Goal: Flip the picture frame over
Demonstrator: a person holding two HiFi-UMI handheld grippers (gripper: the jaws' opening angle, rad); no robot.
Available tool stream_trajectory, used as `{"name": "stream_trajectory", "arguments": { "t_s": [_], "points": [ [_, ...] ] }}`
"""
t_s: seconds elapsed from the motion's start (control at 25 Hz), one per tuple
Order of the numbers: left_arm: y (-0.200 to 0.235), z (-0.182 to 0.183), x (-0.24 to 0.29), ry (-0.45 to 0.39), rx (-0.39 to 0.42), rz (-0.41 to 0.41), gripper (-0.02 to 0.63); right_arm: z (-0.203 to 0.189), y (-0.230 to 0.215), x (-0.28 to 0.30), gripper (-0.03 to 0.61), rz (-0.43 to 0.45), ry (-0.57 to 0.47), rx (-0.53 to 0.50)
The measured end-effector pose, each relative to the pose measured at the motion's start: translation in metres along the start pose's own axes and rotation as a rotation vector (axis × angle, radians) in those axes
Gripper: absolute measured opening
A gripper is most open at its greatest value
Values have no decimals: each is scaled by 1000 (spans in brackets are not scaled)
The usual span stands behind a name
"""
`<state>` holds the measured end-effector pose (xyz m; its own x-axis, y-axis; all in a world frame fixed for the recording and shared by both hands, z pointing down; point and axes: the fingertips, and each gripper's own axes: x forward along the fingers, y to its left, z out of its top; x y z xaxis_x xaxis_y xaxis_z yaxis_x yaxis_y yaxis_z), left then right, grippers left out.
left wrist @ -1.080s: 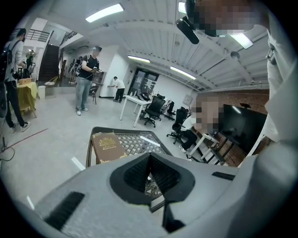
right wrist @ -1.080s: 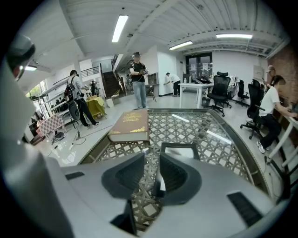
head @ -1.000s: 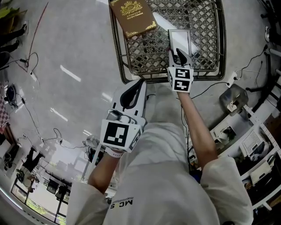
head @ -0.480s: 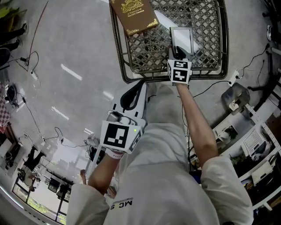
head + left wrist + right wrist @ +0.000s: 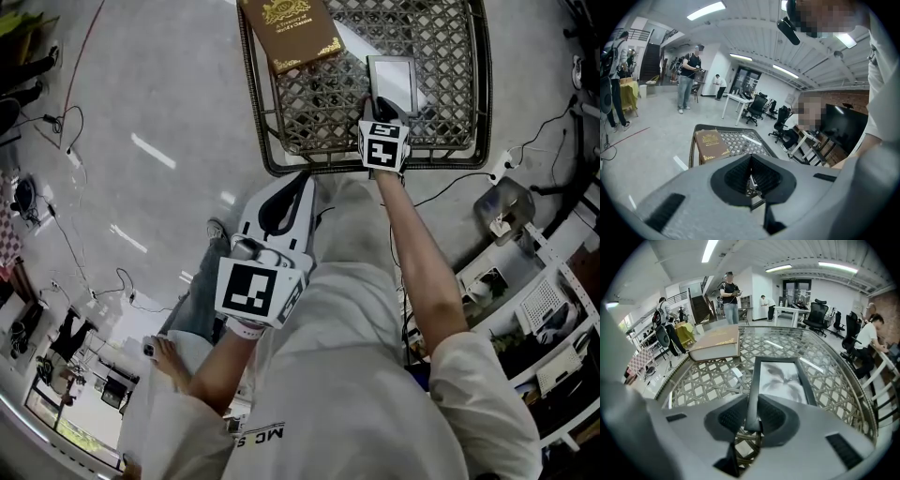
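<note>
Your right gripper (image 5: 379, 105) has dropped from just above the picture frame (image 5: 394, 80) onto its near end, and its jaws, wide a second ago, are closing. In the right gripper view, the frame's dark left rail runs straight between them close to the near corner, and the pads (image 5: 732, 418) look snug against it on both sides. So the reach is done and the grip is forming, but the flip itself has not begun. The frame lies flat with its pale picture side up and the near edge shows no lift. You are holding a thin rail near a corner, so I judge it may swivel when you raise it.

Your left gripper (image 5: 298, 180) has stayed where it was, hanging short of the table's near rim. Its jaws are pressed together on nothing, and it takes no part.

The frame sits on the right half of a lattice-topped table (image 5: 258, 103). Its surface is a woven metal pattern, and the streaks of ceiling light on it suggest a glossy sheet on top. A brown book (image 5: 288, 33) with gold print lies flat at the far left, well apart from the frame.

Around the table is a grey polished floor with loose cables (image 5: 66, 141). The gripper views show desks, office chairs (image 5: 818, 315), a staircase and people standing farther off. A person in jeans (image 5: 192, 305) has stepped into the head view at lower left.
</note>
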<state>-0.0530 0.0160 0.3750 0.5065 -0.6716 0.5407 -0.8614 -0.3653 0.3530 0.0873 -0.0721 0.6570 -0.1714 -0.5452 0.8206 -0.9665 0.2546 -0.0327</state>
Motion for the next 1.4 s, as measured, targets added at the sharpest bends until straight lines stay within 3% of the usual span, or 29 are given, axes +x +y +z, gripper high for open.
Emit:
{"name": "stream_trajectory", "arguments": {
  "t_s": [0.28,0.56,1.4],
  "points": [
    [1,2,-1,-8,-1,6,21,-1,-3,0,78,-18,14,46],
    [4,1,-2,-12,-5,11,21,1,-3,-2,77,22,15,90],
    [-2,8,3,-20,1,3,21,39,26,-45,75,306,-80,299]
  ]
}}
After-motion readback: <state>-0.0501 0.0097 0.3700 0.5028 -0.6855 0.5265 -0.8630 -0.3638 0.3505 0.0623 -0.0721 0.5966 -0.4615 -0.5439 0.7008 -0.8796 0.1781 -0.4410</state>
